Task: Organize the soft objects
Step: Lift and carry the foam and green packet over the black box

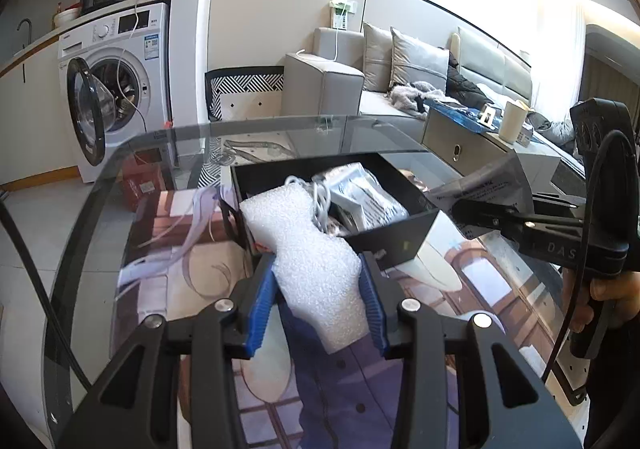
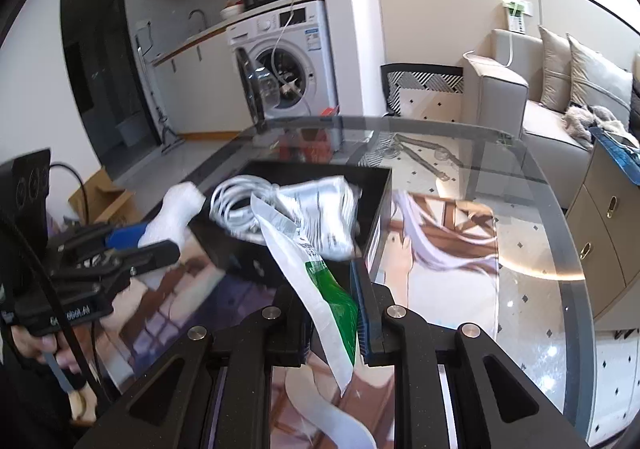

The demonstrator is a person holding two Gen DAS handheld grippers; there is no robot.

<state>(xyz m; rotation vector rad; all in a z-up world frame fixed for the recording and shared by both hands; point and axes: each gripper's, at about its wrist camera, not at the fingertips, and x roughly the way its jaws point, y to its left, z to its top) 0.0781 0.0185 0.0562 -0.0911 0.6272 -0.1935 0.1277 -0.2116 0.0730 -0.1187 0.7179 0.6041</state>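
holding a white foam block with a pinched waist between its blue pads, the left gripper carries it over the near edge of the open black rectangular box that sits on the round glass table; the far end of the foam already reaches over the box's rim, while the gripped end is outside it. the right gripper is closed tight on a flat white plastic pouch with a green patch, whose free upper end points toward the same black box and looks to overlap its near wall, though the blur makes it hard to say whether it touches. inside the box a coiled white cable and a silvery printed plastic bag already lie side by side, so part of the tidying appears done. judging from this, the work is well along but not finished: both the foam and the pouch are in the grippers' hold and neither rests in the box. what seems left is to bring each fully over the opening and let it go. the box is fairly full, so the long foam may end up leaning on the rim rather than lying flat. no other loose soft item shows on the printed mat under the glass.
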